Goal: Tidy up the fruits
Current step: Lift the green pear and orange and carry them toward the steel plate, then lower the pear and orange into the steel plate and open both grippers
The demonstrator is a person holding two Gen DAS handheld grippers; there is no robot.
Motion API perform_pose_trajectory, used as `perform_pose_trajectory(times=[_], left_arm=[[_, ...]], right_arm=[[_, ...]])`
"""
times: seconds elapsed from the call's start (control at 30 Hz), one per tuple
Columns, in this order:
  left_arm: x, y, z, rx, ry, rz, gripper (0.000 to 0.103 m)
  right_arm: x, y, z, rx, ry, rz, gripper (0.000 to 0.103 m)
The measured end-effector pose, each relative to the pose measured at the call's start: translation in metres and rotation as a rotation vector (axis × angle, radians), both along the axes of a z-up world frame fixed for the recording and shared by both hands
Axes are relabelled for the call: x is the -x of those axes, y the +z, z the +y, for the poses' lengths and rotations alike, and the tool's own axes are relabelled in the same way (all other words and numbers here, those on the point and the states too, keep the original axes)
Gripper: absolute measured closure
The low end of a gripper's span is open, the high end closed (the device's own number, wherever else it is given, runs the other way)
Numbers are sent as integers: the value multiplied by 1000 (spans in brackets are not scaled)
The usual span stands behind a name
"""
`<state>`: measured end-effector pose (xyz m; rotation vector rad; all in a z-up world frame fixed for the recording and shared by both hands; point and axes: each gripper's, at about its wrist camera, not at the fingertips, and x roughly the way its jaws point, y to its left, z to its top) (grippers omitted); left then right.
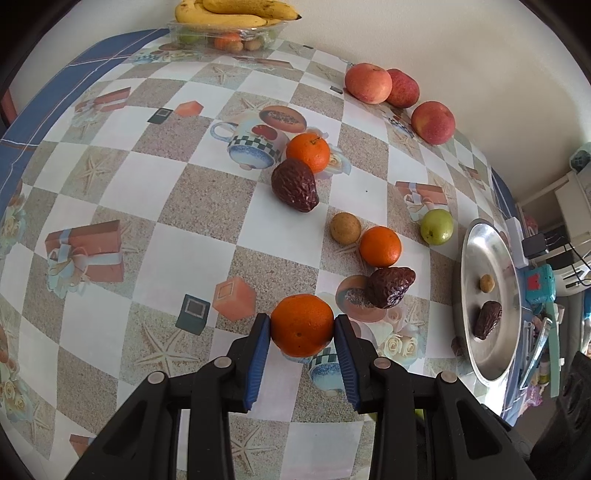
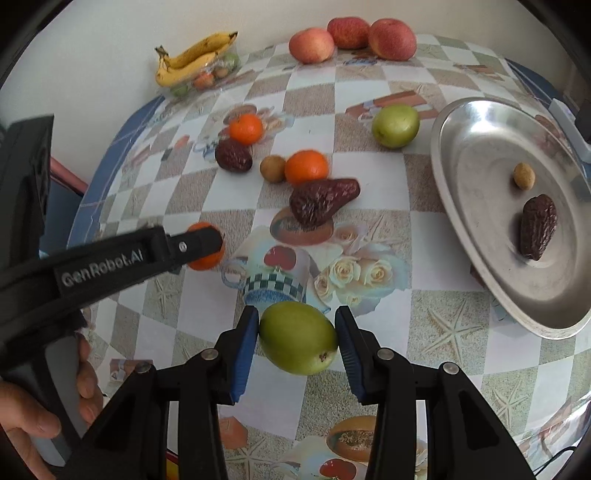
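My left gripper (image 1: 302, 325) is shut on an orange (image 1: 302, 325), held above the tablecloth; it also shows in the right wrist view (image 2: 205, 251). My right gripper (image 2: 297, 338) is shut on a green fruit (image 2: 297, 338) above the table. A metal tray (image 2: 480, 155) at the right holds a dark wrinkled fruit (image 2: 537, 227) and a small tan fruit (image 2: 523, 176). On the table lie two oranges (image 1: 380, 246) (image 1: 307, 152), two dark wrinkled fruits (image 1: 294, 184) (image 1: 389, 287), a small tan fruit (image 1: 345, 228) and a green fruit (image 1: 436, 226).
Three red apples (image 1: 369, 84) sit by the wall at the far edge. A clear container (image 1: 229, 35) with bananas (image 1: 229, 13) on top stands at the far left corner. Clutter (image 1: 543, 288) lies beyond the tray, off the table's right edge.
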<state>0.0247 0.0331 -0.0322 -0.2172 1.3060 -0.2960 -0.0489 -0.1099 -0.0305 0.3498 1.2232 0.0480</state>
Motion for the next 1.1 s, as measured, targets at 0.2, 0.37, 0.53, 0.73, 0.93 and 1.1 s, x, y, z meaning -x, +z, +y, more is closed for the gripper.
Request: perform_pose_trajectory(times=[0.2, 0.37, 0.53, 0.73, 0.93, 1.1], left_arm=[[-10, 8, -2, 9, 12, -27, 65], [-29, 13, -7, 6, 33, -37, 65], [-47, 15, -15, 3, 31, -35, 65], [-76, 24, -32, -4, 29, -60, 65], [-90, 35, -71, -21, -45, -101, 65], [-83, 43, -115, -15, -152, -130, 65]], right_arm=[[-10, 21, -13, 13, -55, -65, 59], [-31, 36, -25, 59, -97, -94, 59], [-55, 44, -40, 48, -129, -116, 59], [-79, 49, -60, 19, -165, -144, 59], [-87, 50, -95, 24, -229, -152, 59], [-78, 48, -138, 55, -338, -143, 59]])
